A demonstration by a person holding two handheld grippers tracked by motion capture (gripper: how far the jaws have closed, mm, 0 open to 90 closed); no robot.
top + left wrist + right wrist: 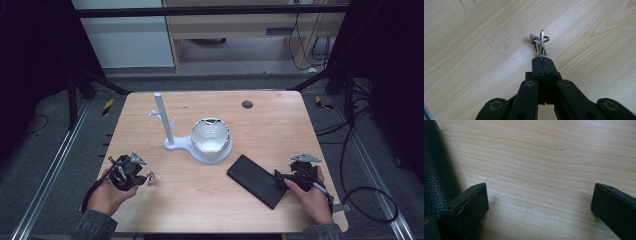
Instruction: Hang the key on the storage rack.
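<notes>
Two jaws of your left gripper (542,60) are pressed together on a bunch of keys (539,43), pinching one key blade at its lower end. The rest of the bunch stands out past the jaw tips, with the metal split ring at the far end and the other keys fanned beside the pinched one. In the left gripper view the bunch appears over bare wood; whether it is clear of the surface I cannot tell from that view. From the high view you hold this gripper (145,179) near the front left corner of the wooden table (280,120), and the keys (150,178) show as a small bright cluster just to the right of your left hand (111,196).

Your right gripper (539,200) stands wide open with nothing between its jaws, only the wood grain below. Its one jaw lies just beside the edge of a black leather wallet (435,170). In the high view that gripper (280,176) sits at the near right end of the wallet (257,180), held by your right hand (312,197).

Farther back, near the middle of the table, a white key stand (167,125) rises as a thin post with short pegs from a flat base, and a white bowl (211,135) sits on the round part of that base. A small dark disc (247,104) lies towards the far edge.
</notes>
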